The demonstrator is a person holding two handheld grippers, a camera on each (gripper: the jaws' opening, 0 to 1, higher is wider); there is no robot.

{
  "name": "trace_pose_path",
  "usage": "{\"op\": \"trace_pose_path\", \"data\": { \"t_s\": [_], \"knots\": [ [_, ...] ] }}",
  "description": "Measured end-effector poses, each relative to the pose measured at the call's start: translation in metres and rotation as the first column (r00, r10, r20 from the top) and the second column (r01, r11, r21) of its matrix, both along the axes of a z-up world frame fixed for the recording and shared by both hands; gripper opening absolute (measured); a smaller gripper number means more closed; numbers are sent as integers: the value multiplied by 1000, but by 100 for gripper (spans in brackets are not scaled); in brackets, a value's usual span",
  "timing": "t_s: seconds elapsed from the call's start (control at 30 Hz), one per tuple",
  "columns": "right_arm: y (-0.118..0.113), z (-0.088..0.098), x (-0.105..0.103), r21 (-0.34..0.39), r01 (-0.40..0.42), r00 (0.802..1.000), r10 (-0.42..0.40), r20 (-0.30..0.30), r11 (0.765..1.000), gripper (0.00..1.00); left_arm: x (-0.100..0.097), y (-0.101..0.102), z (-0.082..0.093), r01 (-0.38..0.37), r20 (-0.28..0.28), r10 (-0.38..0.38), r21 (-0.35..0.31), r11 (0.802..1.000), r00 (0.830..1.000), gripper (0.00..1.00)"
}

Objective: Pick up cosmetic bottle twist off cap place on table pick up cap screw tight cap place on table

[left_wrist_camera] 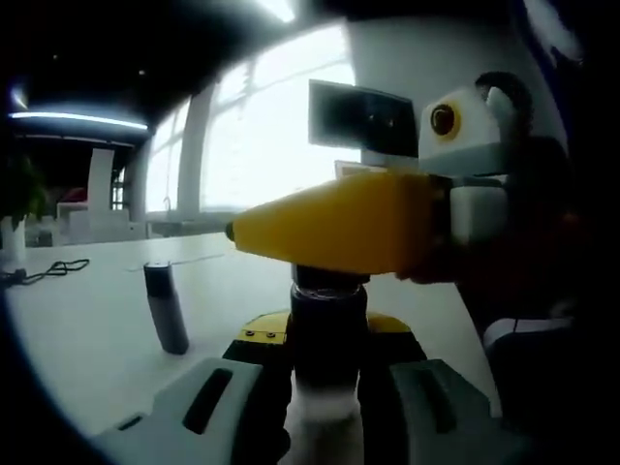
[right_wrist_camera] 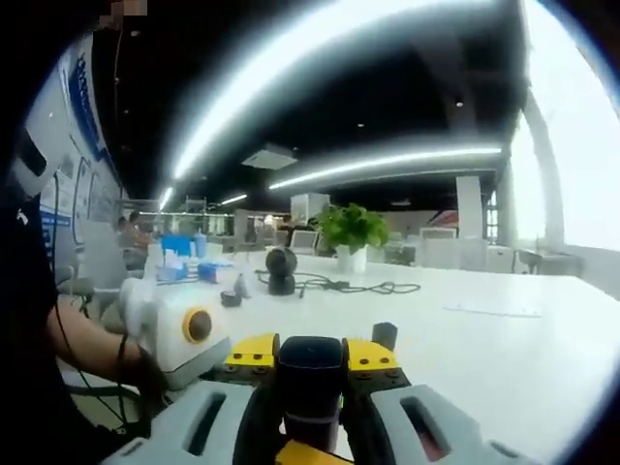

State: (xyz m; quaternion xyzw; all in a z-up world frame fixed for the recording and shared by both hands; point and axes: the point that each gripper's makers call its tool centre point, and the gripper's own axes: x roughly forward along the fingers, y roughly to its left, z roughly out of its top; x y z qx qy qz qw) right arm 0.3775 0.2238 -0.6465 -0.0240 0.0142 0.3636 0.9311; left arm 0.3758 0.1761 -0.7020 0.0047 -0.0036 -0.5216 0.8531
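A cosmetic bottle (left_wrist_camera: 327,325) with a dark upper part and a pale lower part stands upright between my left gripper's (left_wrist_camera: 325,341) jaws, which are shut on its body above the white table (left_wrist_camera: 87,329). My right gripper (left_wrist_camera: 291,240) comes in from the right, its yellow jaws closed across the bottle's top. In the right gripper view the dark cap (right_wrist_camera: 310,378) sits clamped between my right gripper's (right_wrist_camera: 310,360) jaws, with the left gripper's white body (right_wrist_camera: 184,334) just to the left.
A slim dark cylinder (left_wrist_camera: 167,308) stands upright on the table left of the bottle, also seen as a small dark stub (right_wrist_camera: 385,334). Further back are a black cable (right_wrist_camera: 339,286), a dark round object (right_wrist_camera: 281,269), a potted plant (right_wrist_camera: 351,237) and a paper sheet (right_wrist_camera: 489,310).
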Motion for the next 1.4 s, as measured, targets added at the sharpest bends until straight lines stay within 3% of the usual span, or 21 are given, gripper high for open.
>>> {"op": "trace_pose_path", "data": {
  "t_s": [0.33, 0.43, 0.6, 0.77, 0.93, 1.4],
  "knots": [
    [3, 0, -2, 9, -132, 991, 132, -16, 991, 17, -1, -1, 0, 7, -6, -7, 0, 1000, 1000, 15],
    [6, 1, -7, -9, -208, 978, 208, 15, 978, 17, -2, -1, 0, 13, 1, -13, 1, 1000, 1000, 15],
    [4, 0, -6, 12, -264, 964, 265, -12, 964, 17, -2, -3, 0, 15, 6, -15, 3, 1000, 1000, 15],
    [7, 0, -10, 22, -356, 934, 356, -12, 934, 17, -3, -3, 1, 18, 17, -18, 4, 1000, 1000, 15],
    [9, 0, -9, 23, -393, 919, 394, -15, 919, 17, -2, -3, 1, 18, 13, -18, 2, 1000, 1000, 15],
    [13, -1, -10, 42, -527, 848, 529, -37, 849, 17, 0, -2, 0, 21, -23, -21, -8, 1000, 1000, 15]
  ]
}}
